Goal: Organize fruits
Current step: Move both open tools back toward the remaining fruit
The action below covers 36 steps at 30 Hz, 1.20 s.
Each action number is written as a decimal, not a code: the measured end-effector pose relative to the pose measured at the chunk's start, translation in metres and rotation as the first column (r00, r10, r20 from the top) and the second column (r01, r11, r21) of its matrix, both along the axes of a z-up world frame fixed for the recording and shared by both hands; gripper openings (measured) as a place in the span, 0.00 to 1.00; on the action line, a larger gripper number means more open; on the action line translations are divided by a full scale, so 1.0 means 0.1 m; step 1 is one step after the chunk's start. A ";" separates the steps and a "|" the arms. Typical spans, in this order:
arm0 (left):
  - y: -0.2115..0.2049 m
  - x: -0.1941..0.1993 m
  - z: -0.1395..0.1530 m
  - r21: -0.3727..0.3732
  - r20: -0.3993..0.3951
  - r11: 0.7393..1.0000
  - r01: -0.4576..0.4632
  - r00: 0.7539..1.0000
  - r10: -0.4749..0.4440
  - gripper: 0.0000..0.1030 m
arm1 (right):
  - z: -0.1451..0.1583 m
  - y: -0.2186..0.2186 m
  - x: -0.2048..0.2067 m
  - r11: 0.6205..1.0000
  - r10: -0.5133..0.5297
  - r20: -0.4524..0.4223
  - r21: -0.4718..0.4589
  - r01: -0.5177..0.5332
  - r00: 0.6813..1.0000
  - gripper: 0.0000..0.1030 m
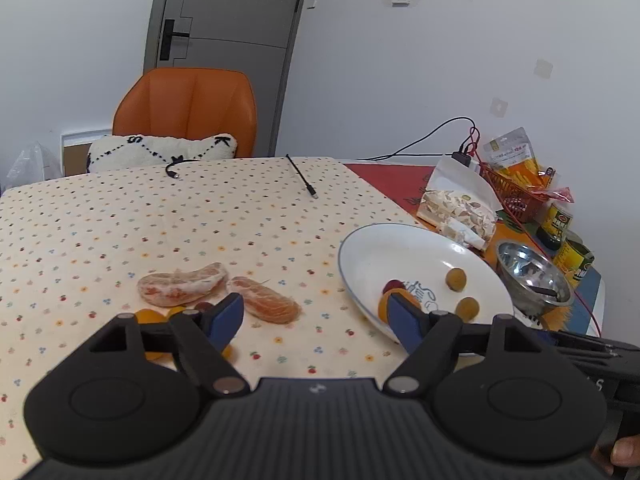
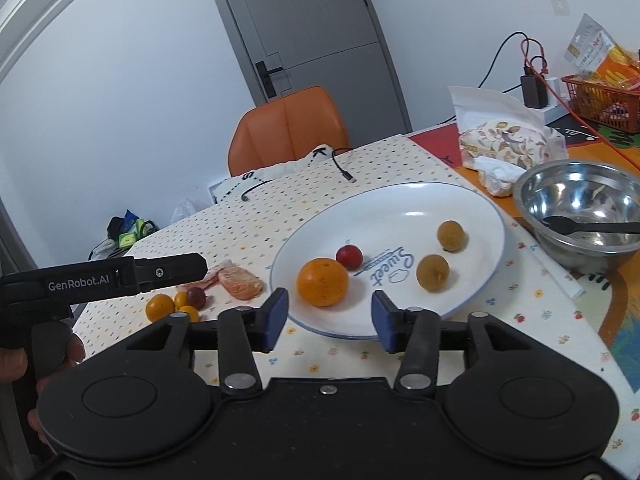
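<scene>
Right wrist view, orange (image 2: 322, 282) on plate (image 2: 472, 280), just beyond open-jawed right gripper (image 2: 329, 318)

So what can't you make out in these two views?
- Small orange fruits, left wrist view: partly hidden behind that gripper's own left finger, count unclear.
- Snack bags, right wrist view: cut off by the right edge, print too small.
- Steel bowl, left wrist view: contents too small to identify.

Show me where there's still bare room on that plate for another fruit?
The far half of the white plate, behind the orange, red fruit and two brownish fruits, is bare. The near-left part is crowded.
</scene>
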<state>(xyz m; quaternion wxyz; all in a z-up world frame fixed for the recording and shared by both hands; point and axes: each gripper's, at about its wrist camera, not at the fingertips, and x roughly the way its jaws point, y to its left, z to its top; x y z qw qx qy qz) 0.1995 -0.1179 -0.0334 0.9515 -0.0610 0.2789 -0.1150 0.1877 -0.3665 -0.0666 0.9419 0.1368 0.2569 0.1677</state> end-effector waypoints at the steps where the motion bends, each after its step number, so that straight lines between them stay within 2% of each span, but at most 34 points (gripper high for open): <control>1: 0.03 -0.01 0.00 0.002 -0.001 1.000 -0.004 1.000 0.004 0.76 | 0.00 0.01 0.00 1.000 0.004 0.002 0.001 -0.004 1.000 0.52; 6: 0.17 -0.05 -0.02 0.008 -0.002 0.999 -0.031 1.000 0.031 0.76 | 0.01 0.11 0.00 1.000 0.029 0.017 0.008 -0.029 0.999 0.66; 18: 0.48 -0.10 -0.10 0.013 -0.019 0.996 -0.094 0.995 0.094 0.77 | -0.01 0.34 0.06 0.996 0.089 0.022 0.021 -0.089 0.996 0.80; 36: 0.91 -0.12 -0.33 -0.006 -0.058 0.981 -0.194 0.979 0.194 0.77 | -0.08 0.82 0.20 0.981 0.194 0.002 -0.006 -0.193 0.981 0.79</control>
